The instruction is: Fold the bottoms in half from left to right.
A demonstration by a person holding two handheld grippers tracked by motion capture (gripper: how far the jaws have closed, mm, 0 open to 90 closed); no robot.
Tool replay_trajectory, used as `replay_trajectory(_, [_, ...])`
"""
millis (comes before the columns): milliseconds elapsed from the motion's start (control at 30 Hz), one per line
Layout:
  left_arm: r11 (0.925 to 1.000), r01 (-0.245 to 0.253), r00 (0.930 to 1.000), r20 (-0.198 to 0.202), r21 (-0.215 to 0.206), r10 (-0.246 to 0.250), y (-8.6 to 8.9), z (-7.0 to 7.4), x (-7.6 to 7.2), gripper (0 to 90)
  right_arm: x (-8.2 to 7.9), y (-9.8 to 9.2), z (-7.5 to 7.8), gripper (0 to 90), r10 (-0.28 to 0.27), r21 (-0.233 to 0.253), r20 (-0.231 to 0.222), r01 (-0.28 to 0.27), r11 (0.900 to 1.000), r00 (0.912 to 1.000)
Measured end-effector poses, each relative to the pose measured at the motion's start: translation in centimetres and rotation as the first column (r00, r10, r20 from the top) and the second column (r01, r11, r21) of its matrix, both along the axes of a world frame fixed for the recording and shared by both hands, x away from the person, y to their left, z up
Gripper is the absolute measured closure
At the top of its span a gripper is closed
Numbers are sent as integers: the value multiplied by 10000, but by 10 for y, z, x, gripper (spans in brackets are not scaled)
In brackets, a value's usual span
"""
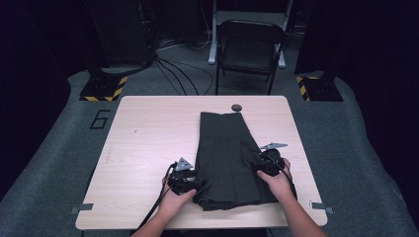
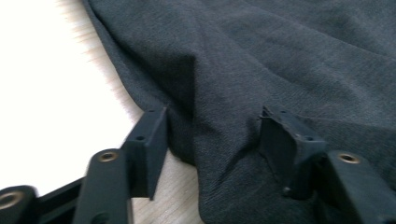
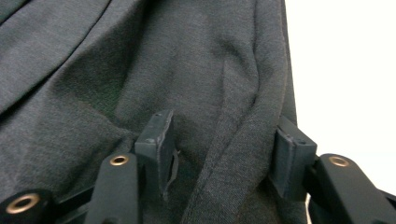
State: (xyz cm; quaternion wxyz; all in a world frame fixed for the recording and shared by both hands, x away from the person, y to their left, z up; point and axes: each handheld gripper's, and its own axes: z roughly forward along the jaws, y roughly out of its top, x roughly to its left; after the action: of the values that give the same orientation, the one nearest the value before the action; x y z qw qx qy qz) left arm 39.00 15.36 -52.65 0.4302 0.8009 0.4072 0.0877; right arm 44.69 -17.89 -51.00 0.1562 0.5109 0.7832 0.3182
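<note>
— Near edge of the counter (image 1: 148, 148)?
— Dark folded garment (image 1: 225, 153) lying flat there, right of centre, reaching toward the far edge.
— Left gripper (image 1: 196, 183)?
— At the garment's near left hem; fingers (image 2: 148, 140) spread apart, cloth bunched between, not clamped.
— Right gripper (image 1: 260, 168)?
— At the right hem; fingers (image 3: 156, 140) likewise released, straddling a fold.
— Farther off?
— Small dark disc (image 1: 236, 107) by the far edge; folding chair (image 1: 249, 49) beyond.
</note>
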Motion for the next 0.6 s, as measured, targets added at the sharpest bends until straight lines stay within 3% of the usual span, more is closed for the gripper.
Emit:
replay_trajectory(33, [10000,90,9999,56,-33,-90,-1,-1,0,487,0,1,0,513,55,74,-9,-55,10000,10000])
replay_trajectory(200, [9996,258,9995,-155,-139,-260,-2,0,0,569,-2,3,0,576,199,73,44,-199,9998,9998])
replay_trajectory(233, [9994,288,9994,-167,-169,-291,-2,0,0,629,-3,5,1,679,346,147,24,-347,9993,9994])
replay_trajectory(333, [9995,312,9995,-46,-53,-312,-2,2,1,742,-5,10,2,771,572,-103,196,-570,9983,9982])
replay_trajectory(533, [9975,490,9987,133,517,-498,2,11,1,828,-7,16,4,834,712,-224,113,-709,9972,9974])
replay_trajectory(600, [9982,400,9991,135,457,-406,5,14,0,832,-8,18,5,839,730,-127,42,-730,9973,9973])
